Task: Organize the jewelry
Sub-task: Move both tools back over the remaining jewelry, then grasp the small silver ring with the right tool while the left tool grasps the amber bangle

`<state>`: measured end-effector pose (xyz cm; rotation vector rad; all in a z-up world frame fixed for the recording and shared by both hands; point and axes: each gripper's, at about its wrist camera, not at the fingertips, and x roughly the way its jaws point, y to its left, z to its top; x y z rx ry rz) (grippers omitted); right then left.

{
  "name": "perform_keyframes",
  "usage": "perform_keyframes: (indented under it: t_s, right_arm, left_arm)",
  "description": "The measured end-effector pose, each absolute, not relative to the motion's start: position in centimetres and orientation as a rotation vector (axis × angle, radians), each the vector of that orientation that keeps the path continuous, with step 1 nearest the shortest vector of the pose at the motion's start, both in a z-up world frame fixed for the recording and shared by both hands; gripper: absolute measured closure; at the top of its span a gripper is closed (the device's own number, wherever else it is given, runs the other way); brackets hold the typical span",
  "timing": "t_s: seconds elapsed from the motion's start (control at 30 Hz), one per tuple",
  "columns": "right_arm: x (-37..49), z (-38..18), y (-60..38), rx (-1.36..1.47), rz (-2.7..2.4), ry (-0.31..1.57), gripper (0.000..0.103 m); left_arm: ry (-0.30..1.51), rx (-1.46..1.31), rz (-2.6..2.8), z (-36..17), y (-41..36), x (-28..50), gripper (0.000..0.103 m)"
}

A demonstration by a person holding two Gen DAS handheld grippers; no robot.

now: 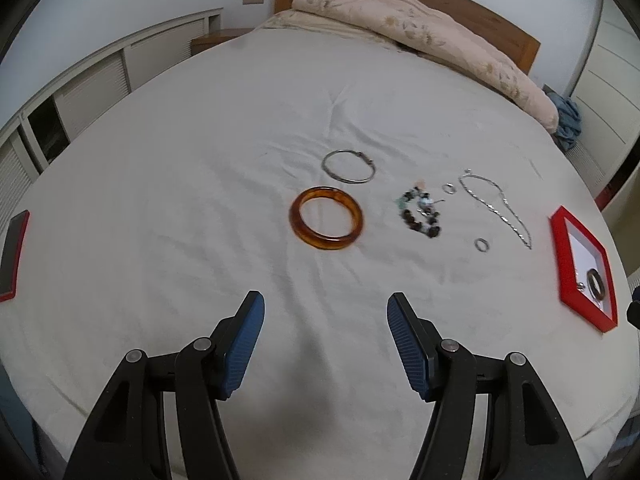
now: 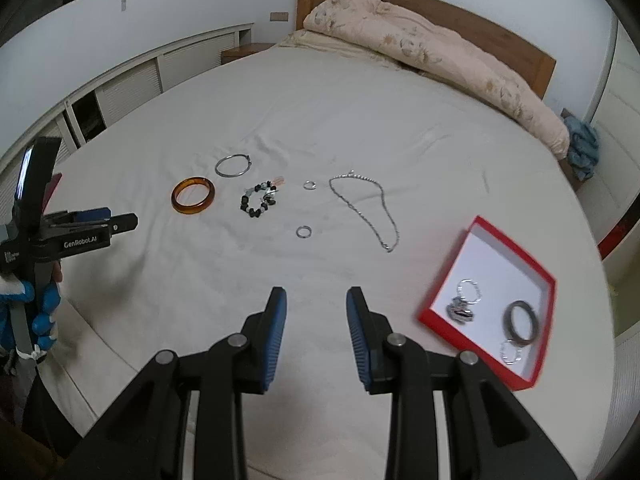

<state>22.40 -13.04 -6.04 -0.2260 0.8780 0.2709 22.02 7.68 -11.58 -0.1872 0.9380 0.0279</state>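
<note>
- Left gripper [image 1: 325,312] — fingers spread wide, holding nothing; amber bangle [image 1: 327,222] lies at 12 o'clock ahead.
- Right gripper [image 2: 316,306] — partly open, empty; red box [image 2: 536,268] at 2 o'clock, chain [image 2: 366,208] at 12.

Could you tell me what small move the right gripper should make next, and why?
Probably ease the right gripper, open and holding nothing, forward to the small silver ring lying loose on the white bedsheet. It is the loose piece closest ahead of the fingers, and the open red box, already holding a dark bangle, sits just to the right.
</note>
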Motion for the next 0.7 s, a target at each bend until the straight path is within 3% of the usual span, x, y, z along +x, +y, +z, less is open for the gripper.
perform_keyframes:
  t_s: [0.7]
  right_arm:
    - [35.7,-17.3,-10.4,-0.011,0.314,0.972,0.073]
  left_arm:
    - [0.942,-0.185,0.086,-16.9,11.8,32.1,0.04]
